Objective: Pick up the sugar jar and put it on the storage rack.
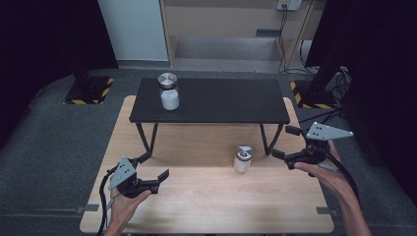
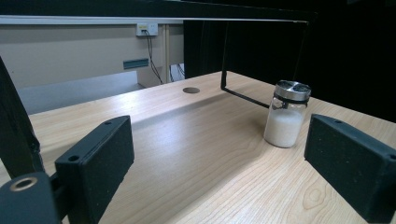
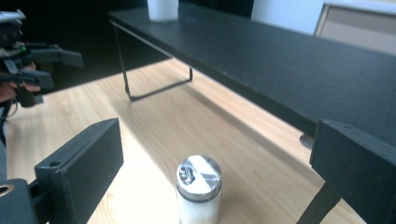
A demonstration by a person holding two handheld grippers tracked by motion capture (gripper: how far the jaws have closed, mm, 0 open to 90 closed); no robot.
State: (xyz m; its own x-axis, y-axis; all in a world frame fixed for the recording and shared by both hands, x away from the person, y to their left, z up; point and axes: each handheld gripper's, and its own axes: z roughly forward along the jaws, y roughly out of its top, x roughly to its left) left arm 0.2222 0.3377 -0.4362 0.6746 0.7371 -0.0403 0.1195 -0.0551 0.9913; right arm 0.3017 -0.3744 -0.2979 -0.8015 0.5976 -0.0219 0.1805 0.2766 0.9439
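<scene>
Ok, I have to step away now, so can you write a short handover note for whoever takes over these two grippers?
Left gripper: open, holding nothing, low over the near left of the wooden table.
Right gripper: open, holding nothing, at the table's right edge, beside the nearer shaker but not touching it.
Things: that shaker stands upright on the wooden table in front of the black shelf. A second shaker stands upright on the shelf's left end.
Done: one shaker is on the shelf.
Left: probably lifting the nearer shaker up beside it.
</scene>
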